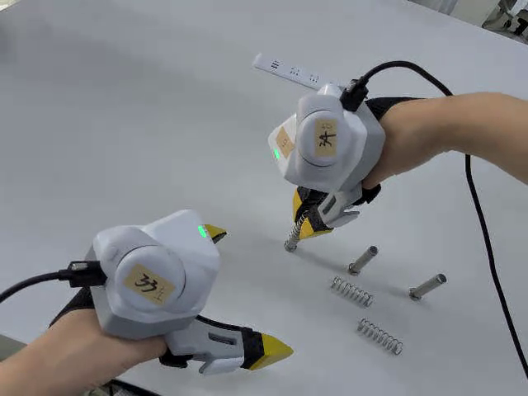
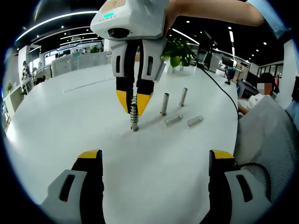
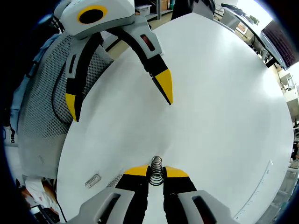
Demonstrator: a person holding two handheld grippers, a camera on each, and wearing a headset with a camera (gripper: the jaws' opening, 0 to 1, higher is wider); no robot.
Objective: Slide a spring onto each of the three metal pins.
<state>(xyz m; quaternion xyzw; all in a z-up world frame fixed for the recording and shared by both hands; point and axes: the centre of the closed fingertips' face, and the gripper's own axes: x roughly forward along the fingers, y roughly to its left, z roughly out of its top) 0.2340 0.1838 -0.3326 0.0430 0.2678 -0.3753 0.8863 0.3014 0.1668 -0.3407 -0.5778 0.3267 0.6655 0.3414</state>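
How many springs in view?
3. Held spring stands upright in the right gripper's jaws. Far spring and near spring lie loose on the table by two bare pins. None appears hidden.

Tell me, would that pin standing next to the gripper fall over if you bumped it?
Probably: the pin is tall, thin and stands on its narrow end on the smooth table. Once down, it would likely roll, being round.
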